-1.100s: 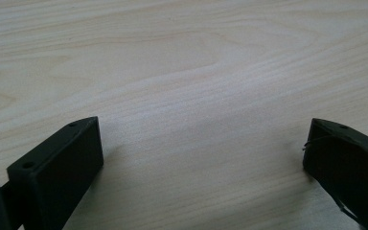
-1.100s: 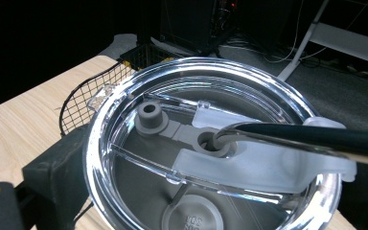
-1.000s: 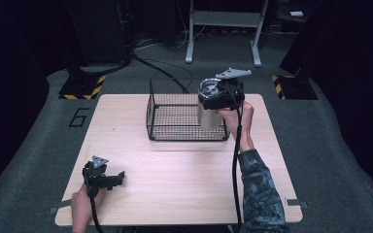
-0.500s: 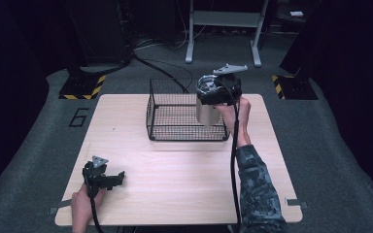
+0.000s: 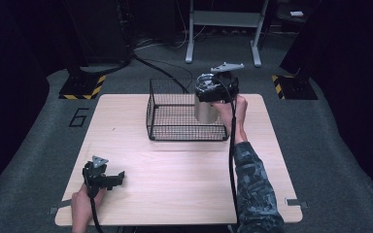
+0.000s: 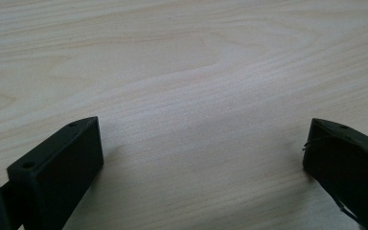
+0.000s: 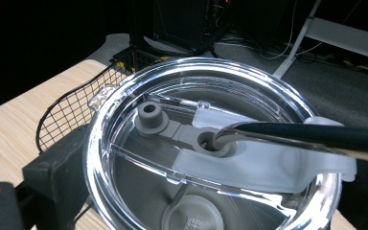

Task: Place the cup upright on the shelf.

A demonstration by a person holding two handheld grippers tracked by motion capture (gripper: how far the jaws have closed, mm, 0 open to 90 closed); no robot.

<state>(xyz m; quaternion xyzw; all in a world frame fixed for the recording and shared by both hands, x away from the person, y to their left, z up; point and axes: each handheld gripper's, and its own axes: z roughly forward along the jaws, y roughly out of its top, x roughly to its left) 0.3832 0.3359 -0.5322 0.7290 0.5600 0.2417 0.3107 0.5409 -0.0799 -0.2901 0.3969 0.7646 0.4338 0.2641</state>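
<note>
Gripping a steel tumbler (image 5: 205, 110) near its top, the right tool (image 5: 213, 90) holds it upright over the right end of the wire basket (image 5: 175, 127), at the far side of the desk (image 5: 175, 184). The cup's lower part sits within the basket's mesh walls; whether it touches the bottom cannot be told. In the right tool's view the jaws are closed on the tumbler, one black jaw pressing its left side below the clear lid (image 7: 124, 124), through which a dark straw (image 7: 306, 136) passes. The left tool (image 5: 108, 178) rests near the desk's front left corner, jaws spread wide and empty over bare wood.
</note>
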